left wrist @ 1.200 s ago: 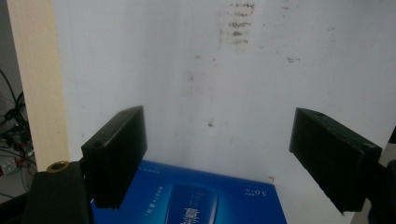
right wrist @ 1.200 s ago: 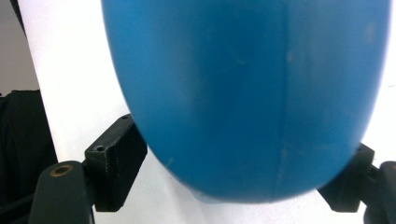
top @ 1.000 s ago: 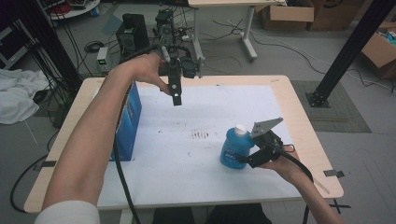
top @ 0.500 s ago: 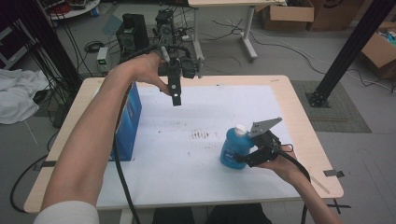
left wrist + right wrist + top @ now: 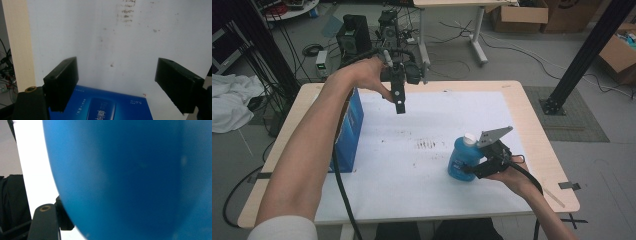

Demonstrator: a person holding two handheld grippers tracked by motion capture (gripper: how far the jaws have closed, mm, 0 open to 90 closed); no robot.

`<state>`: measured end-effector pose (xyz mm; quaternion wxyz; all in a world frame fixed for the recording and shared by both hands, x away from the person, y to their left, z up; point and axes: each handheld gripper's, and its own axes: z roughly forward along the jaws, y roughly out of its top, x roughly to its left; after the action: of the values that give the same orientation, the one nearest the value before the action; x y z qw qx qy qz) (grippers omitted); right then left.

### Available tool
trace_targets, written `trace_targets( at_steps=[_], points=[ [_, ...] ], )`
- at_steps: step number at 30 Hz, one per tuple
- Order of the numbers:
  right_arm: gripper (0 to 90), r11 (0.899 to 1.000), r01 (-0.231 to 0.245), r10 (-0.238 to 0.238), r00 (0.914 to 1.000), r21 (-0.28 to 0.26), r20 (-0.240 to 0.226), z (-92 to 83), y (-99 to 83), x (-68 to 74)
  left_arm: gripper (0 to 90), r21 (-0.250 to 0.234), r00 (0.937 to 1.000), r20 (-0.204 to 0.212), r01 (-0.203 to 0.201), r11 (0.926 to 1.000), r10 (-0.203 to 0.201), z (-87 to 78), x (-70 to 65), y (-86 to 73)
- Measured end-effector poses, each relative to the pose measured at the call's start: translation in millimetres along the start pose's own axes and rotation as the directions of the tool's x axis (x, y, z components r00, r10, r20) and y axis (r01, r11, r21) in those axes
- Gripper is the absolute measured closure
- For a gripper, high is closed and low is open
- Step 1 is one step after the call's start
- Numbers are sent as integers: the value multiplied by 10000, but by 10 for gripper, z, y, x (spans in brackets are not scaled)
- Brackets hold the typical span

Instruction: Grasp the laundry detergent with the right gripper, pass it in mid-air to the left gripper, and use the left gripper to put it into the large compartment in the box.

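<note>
Right gripper (image 5: 468, 169) closing around rounded blue bottle (image 5: 462, 159)

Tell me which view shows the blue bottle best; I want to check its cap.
The high view: the whole blue bottle stands upright on the white mat, white cap on, beside the right gripper. The right gripper view gives a blurred blue close-up of its side, no cap.

**Blue on white, black tools**

The bottle (image 5: 462, 161) is bright blue with a white cap (image 5: 469, 138); close up it reads as plain deep blue. The box (image 5: 349, 131) by the tabletop's left edge is darker blue with pale print. The sheet (image 5: 432, 125) is white, flecked with dark smudges mid-table. The tabletop (image 5: 532, 120) rim is pale wood. Both grippers, left (image 5: 399, 106) and right (image 5: 477, 170), are black; the right carries a grey plate (image 5: 494, 135).
</note>
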<state>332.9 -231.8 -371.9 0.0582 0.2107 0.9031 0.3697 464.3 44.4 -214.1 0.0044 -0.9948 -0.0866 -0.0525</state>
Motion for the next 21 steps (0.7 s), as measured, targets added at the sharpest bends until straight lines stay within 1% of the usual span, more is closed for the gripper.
trace_targets(
  at_steps=[8,16,17,21],
  points=[
    [332,9999,97,-97,9999,-126,59,4,-23,1,195,-42,10000,-12,-11,10000,11,6,-2,-4],
    [354,9999,-11,11,10000,-159,22,27,-44,-11,195,-36,10000,-13,32,10000,-32,4,-3,-12],
    [377,9998,-18,19,10000,-178,40,35,-49,-14,195,33,10000,8,10,10000,-10,-1,-1,-11],
    [400,9996,-42,43,10000,-274,19,46,-62,-19,196,12,10000,-4,22,10000,-22,1,-1,-19]
  ],
)
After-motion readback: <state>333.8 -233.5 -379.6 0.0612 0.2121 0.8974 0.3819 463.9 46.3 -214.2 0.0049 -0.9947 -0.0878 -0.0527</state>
